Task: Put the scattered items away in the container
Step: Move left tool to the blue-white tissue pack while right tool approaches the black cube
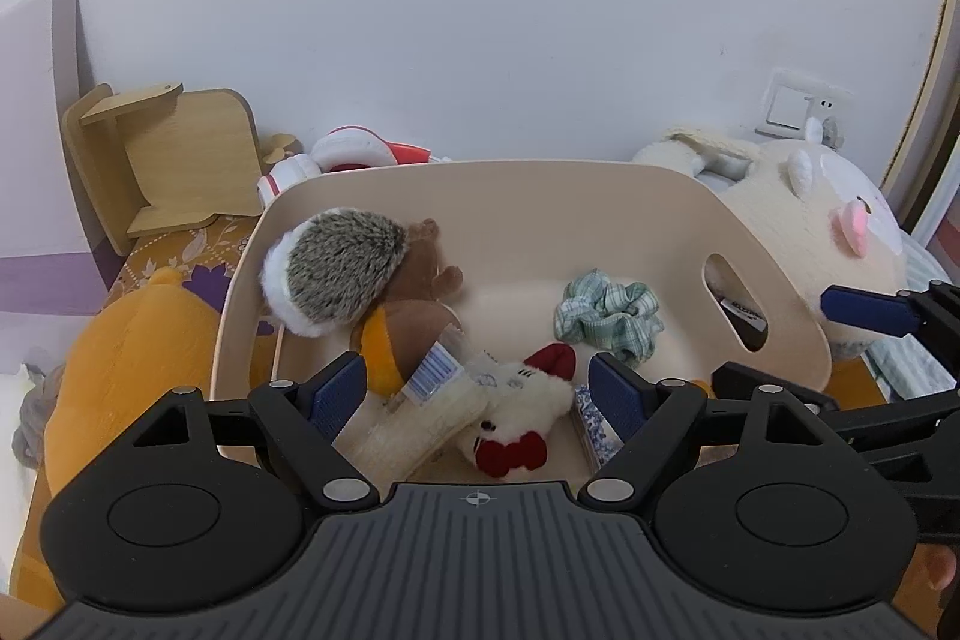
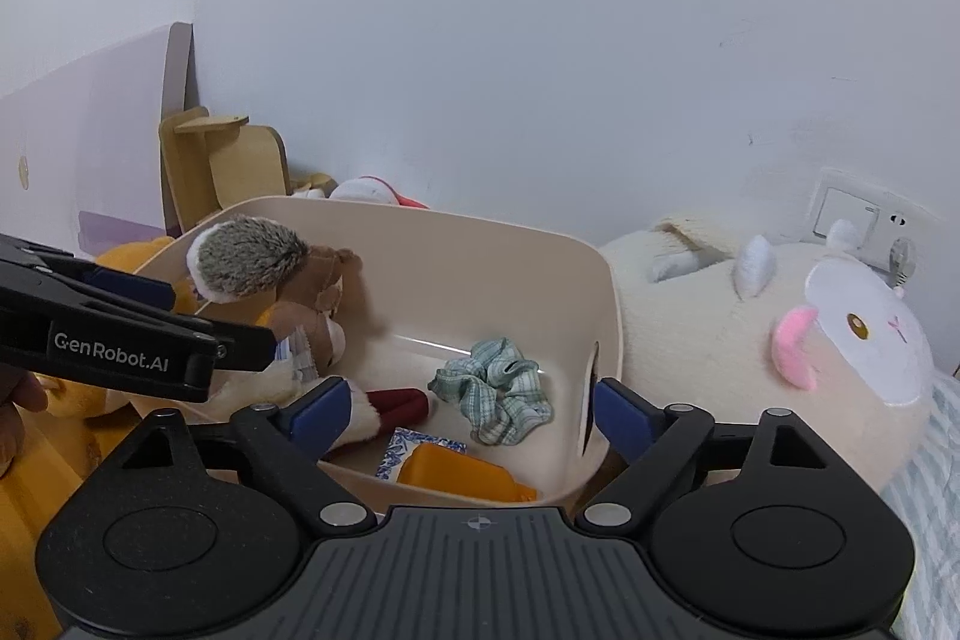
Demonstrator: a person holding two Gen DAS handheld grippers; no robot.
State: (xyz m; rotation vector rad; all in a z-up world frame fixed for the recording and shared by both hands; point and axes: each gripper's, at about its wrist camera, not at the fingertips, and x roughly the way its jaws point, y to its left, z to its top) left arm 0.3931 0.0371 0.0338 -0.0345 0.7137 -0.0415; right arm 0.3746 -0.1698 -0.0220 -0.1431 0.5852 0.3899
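The container [image 1: 774, 274], a beige bin with a slot handle in its right wall, is sitting on a bed between a large orange plush [image 1: 138, 340] on its left and a large white plush with a pink ear [image 2: 840, 340] on its right. Inside it a hedgehog plush [image 1: 336, 274] is leaning against the left wall on top of a brown plush [image 1: 429, 268], while a green checked scrunchie [image 1: 606, 310] is lying on the floor of the bin toward the right wall. A small white plush with red bows [image 1: 516, 418] is resting at the near edge beside a barcoded packet [image 1: 435, 373], and a blue-patterned packet [image 2: 420, 445] and an orange item [image 2: 456, 472] are lying in the near right corner (partly hidden in the left view). The left tool [image 1: 477, 388] is hovering over the bin's near rim with its jaws spread and nothing between the pads. The right tool [image 2: 471, 409] is likewise standing wide apart and empty above the near right corner. Behind the bin, a wooden stand [image 1: 174, 160] is standing by the wall.
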